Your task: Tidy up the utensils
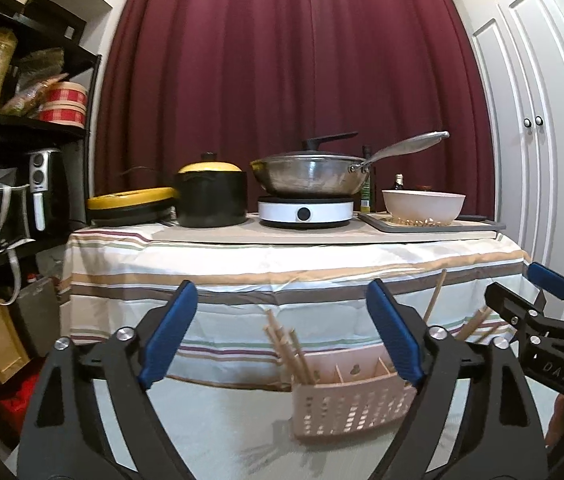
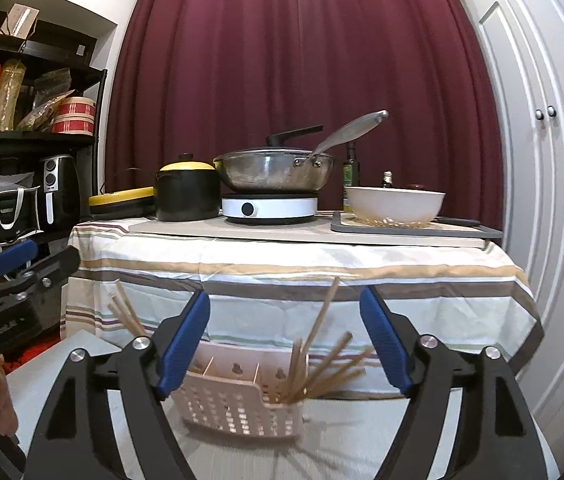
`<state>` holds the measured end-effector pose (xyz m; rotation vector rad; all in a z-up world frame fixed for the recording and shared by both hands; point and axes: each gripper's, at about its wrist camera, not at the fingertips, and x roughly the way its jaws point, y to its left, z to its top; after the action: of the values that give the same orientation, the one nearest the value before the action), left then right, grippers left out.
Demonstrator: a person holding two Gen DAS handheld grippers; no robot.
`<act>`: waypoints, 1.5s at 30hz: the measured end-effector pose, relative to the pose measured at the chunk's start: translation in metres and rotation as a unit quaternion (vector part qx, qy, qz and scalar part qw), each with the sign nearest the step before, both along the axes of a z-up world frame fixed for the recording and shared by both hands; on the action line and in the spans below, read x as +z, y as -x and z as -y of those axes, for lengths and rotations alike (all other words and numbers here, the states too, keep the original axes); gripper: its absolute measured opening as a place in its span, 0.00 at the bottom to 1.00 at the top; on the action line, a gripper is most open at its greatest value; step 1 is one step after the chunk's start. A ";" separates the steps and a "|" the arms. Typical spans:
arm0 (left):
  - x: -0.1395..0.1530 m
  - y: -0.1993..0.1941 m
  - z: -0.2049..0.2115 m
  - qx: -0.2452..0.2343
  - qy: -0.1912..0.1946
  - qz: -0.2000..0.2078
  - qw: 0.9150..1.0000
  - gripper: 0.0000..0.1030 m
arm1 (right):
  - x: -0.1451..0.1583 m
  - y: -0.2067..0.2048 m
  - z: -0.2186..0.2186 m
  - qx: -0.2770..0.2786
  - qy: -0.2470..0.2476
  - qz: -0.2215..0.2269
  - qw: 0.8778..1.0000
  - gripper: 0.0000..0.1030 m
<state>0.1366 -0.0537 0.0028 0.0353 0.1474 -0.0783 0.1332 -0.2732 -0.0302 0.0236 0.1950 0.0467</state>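
My left gripper [image 1: 278,334] stands wide open with nothing between its blue pads, and my right gripper [image 2: 283,340] is the same: jaws spread, empty. Ahead of both, on the white near bench [image 1: 218,432] close to its far edge, sits the pink perforated utensil holder [image 1: 351,410], divided into compartments. One bunch of wooden chopsticks [image 1: 285,346] stands in its left-end compartment and a second bunch [image 2: 321,364] leans out of the right-end one, splayed and tilted rather than upright; the middle slots look empty to me. Both bunches seem to be in, so I judge the sorting close to done, and the step in hand is to clear away cleanly. To do that well I would draw both grippers straight back and level, keeping the jaws wide so no pad clips a leaning stick or nudges the light holder, which I expect would slide easily. The right bunch is the one to watch, since it fans out towards my right jaw. Readable writing is scant: "DAS" on the right gripper's body in the left view, and a white label on the left gripper's body in the right view, too blurred to read.
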 end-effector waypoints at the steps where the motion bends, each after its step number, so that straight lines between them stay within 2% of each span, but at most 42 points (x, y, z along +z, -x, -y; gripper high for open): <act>1: 0.001 0.009 -0.002 0.004 0.000 0.002 1.000 0.87 | 0.000 0.005 0.000 -0.003 0.003 0.000 1.000 0.76; 9: 0.006 0.063 -0.012 0.012 -0.002 0.013 1.000 0.90 | 0.005 0.053 0.004 -0.023 0.005 0.000 1.000 0.81; 15: 0.007 0.087 -0.020 0.017 0.009 0.011 1.000 0.92 | 0.007 0.077 0.006 -0.032 0.004 -0.001 0.999 0.82; 28: -0.004 0.102 -0.027 0.023 0.019 -0.009 1.000 0.93 | 0.001 0.094 0.011 -0.048 0.002 -0.012 0.999 0.83; 45: -0.004 0.107 -0.022 0.019 0.017 -0.008 1.000 0.94 | 0.002 0.097 0.010 -0.047 0.003 -0.008 0.999 0.83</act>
<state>0.0299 -0.0314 -0.0008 -0.0023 0.1625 -0.0431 0.0358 -0.2834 -0.0287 0.0263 0.2107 -0.0486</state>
